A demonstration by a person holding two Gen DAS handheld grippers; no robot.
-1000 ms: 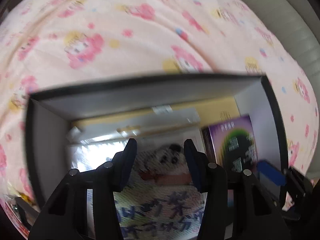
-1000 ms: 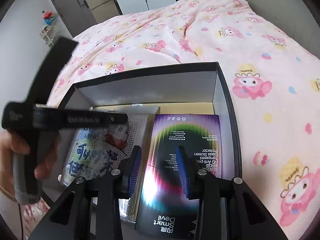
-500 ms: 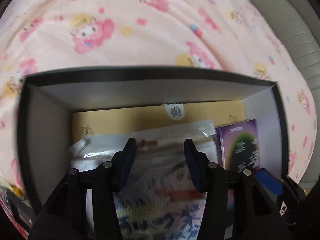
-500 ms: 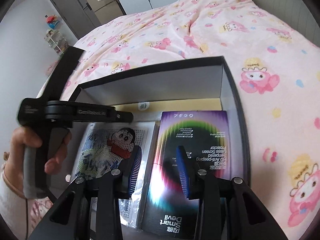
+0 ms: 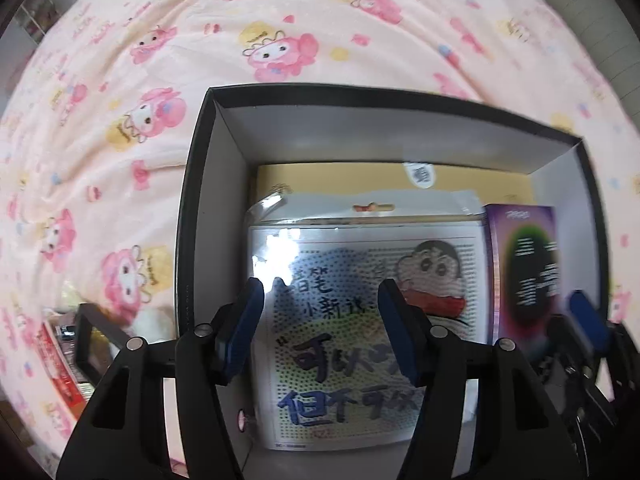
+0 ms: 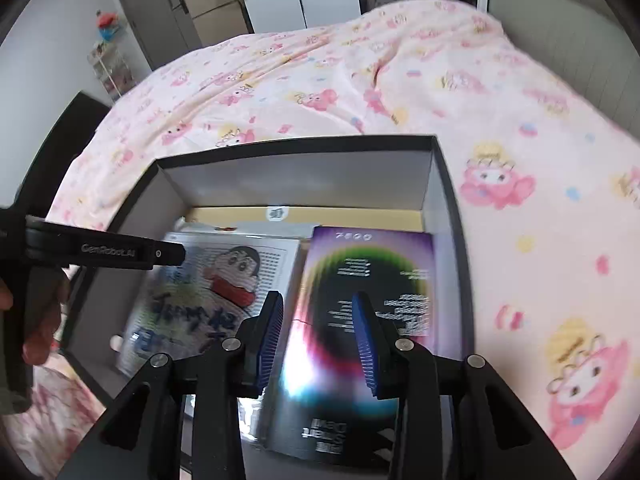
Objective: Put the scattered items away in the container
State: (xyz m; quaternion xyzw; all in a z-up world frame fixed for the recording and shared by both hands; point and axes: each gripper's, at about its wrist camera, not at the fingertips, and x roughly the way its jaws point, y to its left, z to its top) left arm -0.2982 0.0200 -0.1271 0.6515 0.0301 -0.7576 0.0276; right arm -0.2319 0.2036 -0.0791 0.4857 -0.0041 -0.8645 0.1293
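Left gripper (image 5: 320, 320), jaws opening and empty, hangs above the cartoon packet (image 5: 368, 316) lying flat at 9 o'clock inside the box (image 5: 192, 208). Right gripper (image 6: 318, 332), jaws parted, nothing between them, hovers over the purple carton (image 6: 360, 320) at 3 o'clock. Best lift straight up, clear of the box walls.

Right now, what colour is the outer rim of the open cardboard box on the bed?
Black, with pale grey inner walls; the left wrist view shows it best.

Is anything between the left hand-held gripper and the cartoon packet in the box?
Nothing visible: the left hand-held gripper hangs over the cartoon packet in the box, jaws opening, nothing between them.
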